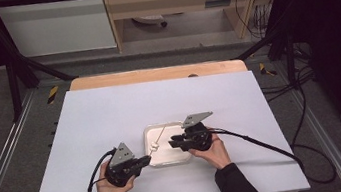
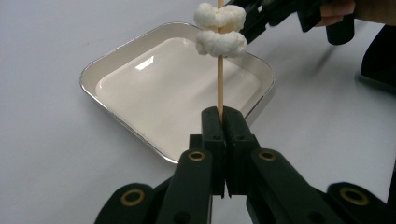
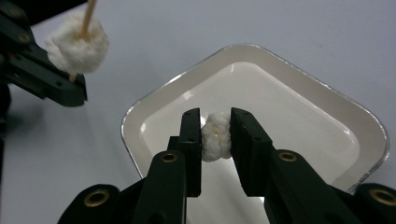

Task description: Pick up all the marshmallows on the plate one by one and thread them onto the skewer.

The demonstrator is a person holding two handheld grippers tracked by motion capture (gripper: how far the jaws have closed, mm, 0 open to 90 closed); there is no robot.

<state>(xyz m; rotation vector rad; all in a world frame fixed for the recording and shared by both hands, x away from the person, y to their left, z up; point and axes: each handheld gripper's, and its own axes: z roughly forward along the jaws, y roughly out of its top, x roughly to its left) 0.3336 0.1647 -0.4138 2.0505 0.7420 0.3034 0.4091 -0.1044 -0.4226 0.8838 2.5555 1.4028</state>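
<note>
1. Nearest in the right gripper view, the right tool is clenched on a white puffed piece, its pads pressing both sides; the piece sits at the lower middle of the frame, lifted over the tray.
2. In the left gripper view, the left tool is clamped tight on the wooden skewer, which rises straight up the middle of the frame with two white pieces already threaded near the top edge.
3. To thread well, I judge the skewer should be kept still and its free tip lined up with the middle of the held piece.
4. Push along the stick's axis, not across it, or the soft piece may tear or the stick may bend.
5. Grip lightly: the piece looks crushable.
6. Farther off in the high view, the tray lies at lower centre of the white table, between both hands.
</note>
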